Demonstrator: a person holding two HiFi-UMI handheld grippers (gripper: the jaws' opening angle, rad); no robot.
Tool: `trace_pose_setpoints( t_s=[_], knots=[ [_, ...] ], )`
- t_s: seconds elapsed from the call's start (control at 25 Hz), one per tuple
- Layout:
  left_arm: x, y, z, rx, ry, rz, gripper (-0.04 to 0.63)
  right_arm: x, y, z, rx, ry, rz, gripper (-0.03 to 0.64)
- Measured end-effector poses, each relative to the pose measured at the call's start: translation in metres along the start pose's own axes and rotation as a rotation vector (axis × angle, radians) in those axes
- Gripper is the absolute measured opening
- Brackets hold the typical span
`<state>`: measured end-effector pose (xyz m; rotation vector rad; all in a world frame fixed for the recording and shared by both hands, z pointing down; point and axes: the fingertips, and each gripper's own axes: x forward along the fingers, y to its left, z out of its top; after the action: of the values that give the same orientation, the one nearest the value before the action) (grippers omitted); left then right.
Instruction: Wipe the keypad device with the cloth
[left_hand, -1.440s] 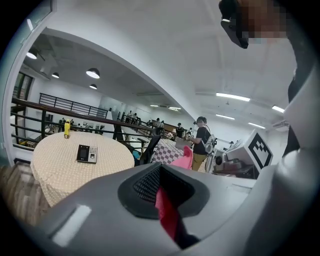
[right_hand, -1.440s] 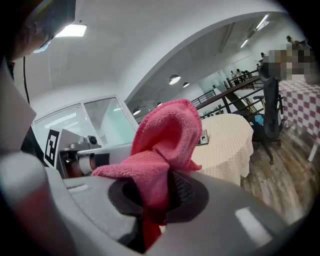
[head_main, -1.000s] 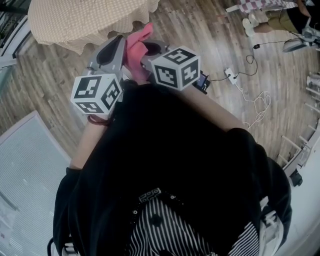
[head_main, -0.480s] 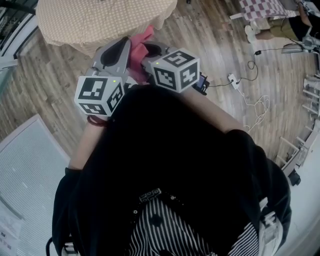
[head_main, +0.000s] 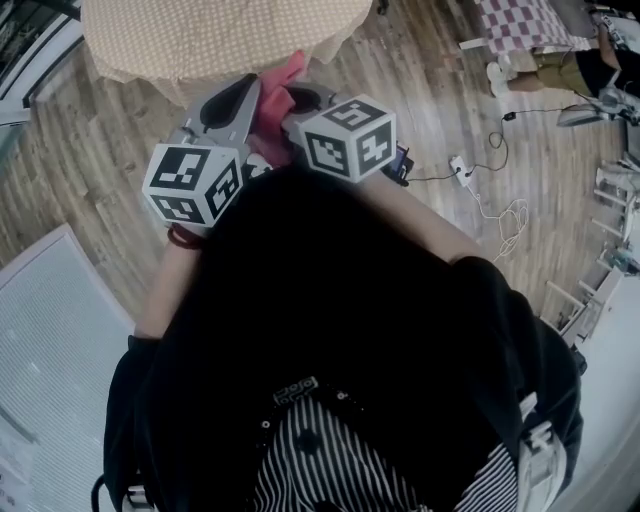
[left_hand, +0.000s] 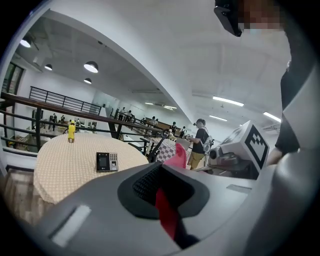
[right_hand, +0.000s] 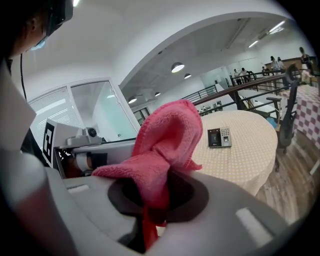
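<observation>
The keypad device (right_hand: 219, 137) lies flat on a round worktop (right_hand: 252, 150) covered in a beige dotted cover, with its dark screen to the left of its keys. It lies alone near the middle, well apart from both tools. A small yellow bottle (left_hand: 71, 131) stands upright farther back on the same worktop.

The pink cloth (right_hand: 161, 147) is off the worktop. The right tool (right_hand: 157, 196) pinches it, and its loose folds bunch up above the jaws. The left tool (left_hand: 161, 179) sits just beside it with its jaws pressed together. A narrow red strip (left_hand: 166, 217) shows in the seam between them, and the cloth's tip pokes up just beyond that tool's edge.

In the head view both tools are held close in front of the person's dark top (head_main: 330, 300), with the cloth between them. The worktop lies past them on a wooden floor (head_main: 440, 90), where a white cable (head_main: 505, 215) trails.
</observation>
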<state>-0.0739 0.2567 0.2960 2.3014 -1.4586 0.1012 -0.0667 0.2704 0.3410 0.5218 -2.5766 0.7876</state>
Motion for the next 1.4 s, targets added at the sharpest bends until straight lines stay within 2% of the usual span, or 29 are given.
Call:
trace_pose_setpoints(
  t_s=[0.16, 0.6, 0.96, 1.12, 1.4],
  knots=[
    [-0.007, 0.013, 0.006, -0.006, -0.018, 0.033, 0.003, 0.014, 0.004, 0.008, -0.021, 0.013, 0.024, 0.064],
    [-0.005, 0.091, 0.026, -0.017, -0.035, 0.126, 0.002, 0.087, 0.002, 0.046, -0.051, 0.048, 0.108, 0.064],
    [0.062, 0.144, 0.057, -0.027, -0.019, 0.13, 0.003, 0.129, -0.061, 0.099, -0.008, 0.061, 0.107, 0.064],
    [0.098, 0.165, 0.077, -0.074, -0.03, 0.128, 0.003, 0.143, -0.093, 0.128, 0.003, 0.073, 0.128, 0.064],
    [0.168, 0.197, 0.111, -0.087, -0.008, 0.186, 0.003, 0.164, -0.154, 0.18, 0.026, 0.099, 0.192, 0.064]
  ],
)
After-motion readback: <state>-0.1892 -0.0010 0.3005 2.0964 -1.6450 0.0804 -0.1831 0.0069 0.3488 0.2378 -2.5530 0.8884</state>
